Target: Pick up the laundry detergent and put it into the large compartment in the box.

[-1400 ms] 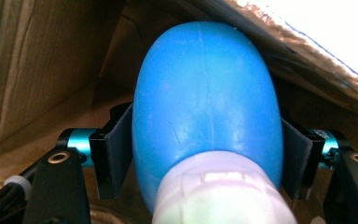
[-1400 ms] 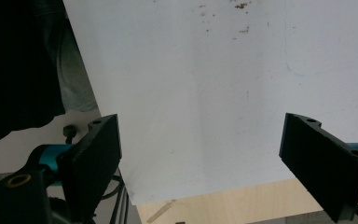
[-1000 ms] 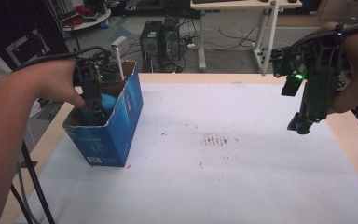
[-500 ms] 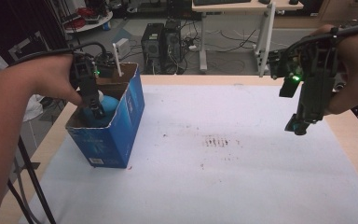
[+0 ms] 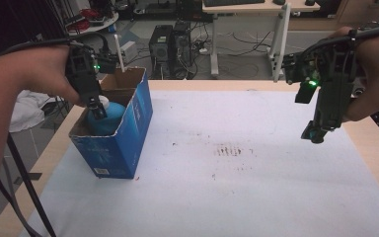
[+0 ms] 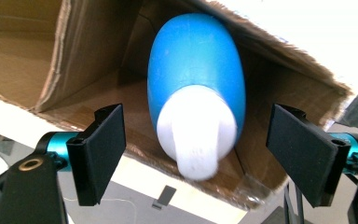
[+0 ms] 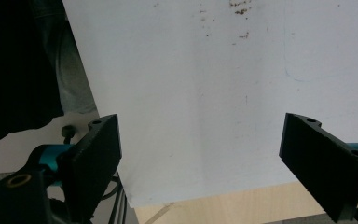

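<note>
Blue bottle [image 5: 106, 117] with white cap stands in the blue carton [image 5: 128, 138] at the table's 9 o'clock edge. Left gripper [image 5: 97, 111] sits over the cap, its jaws apart and just opening, pads clear of the cap on both sides. Release looks done: lift straight up and avoid the carton's walls. Right gripper [image 5: 317, 136] hangs at 3 o'clock, jaws apart and empty, over the white sheet [image 5: 256, 187].

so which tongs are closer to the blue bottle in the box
Left. The left tongs hang right above the blue bottle in the cardboard box, jaws apart either side of its white cap, not touching. The right tongs hover over the table's far right side.
</note>
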{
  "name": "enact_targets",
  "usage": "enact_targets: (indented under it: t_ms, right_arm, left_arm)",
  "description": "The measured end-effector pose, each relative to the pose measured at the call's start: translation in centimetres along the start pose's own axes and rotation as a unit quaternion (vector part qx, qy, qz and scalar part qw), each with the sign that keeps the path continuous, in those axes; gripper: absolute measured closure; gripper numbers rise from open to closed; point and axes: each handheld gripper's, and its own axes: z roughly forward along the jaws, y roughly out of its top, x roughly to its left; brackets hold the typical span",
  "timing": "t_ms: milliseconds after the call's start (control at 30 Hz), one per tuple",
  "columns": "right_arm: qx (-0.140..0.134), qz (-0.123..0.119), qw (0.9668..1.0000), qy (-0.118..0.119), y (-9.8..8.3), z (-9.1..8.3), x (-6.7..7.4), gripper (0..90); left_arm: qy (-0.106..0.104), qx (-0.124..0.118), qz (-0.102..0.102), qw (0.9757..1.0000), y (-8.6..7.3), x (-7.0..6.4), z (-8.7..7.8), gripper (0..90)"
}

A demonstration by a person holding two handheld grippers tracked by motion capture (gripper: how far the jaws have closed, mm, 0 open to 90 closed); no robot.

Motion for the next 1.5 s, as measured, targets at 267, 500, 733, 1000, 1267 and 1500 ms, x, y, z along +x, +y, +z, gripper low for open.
enact_targets:
  t_ms: [267, 500, 733, 1000, 1267, 1500]
  right_arm:
    - [0.002, -0.003, 1.0000, 0.001, 0.3, 0.0, -0.1, 11.9]
    - [0.007, -0.005, 1.0000, 0.002, 0.6, 0.2, -0.1, 11.9]
    - [0.010, -0.001, 0.9999, 0.003, 0.6, 0.4, -0.2, 11.9]
    - [0.006, -0.006, 0.9999, 0.010, 0.7, 0.9, -0.4, 11.9]
    - [0.006, 0.000, 0.9999, 0.016, 0.6, 1.6, -0.6, 11.9]
    - [0.011, 0.007, 0.9997, 0.020, 0.6, 2.1, -0.9, 11.9]
  left_arm:
    - [0.013, 0.000, 0.029, 0.9995, 1.2, -1.4, -2.4, 16.9]
    - [0.019, -0.002, 0.081, 0.9965, 3.9, -3.7, -3.3, 13.2]
    - [0.008, -0.003, 0.125, 0.9921, 6.5, -5.5, -3.3, 10.8]
    - [-0.010, -0.003, 0.173, 0.9849, 9.0, -7.0, -2.5, 7.0]
    - [-0.020, 0.004, 0.191, 0.9814, 11.0, -7.6, -0.5, 2.5]
    - [-0.025, -0.004, 0.208, 0.9779, 11.9, -7.7, 0.2, 2.5]
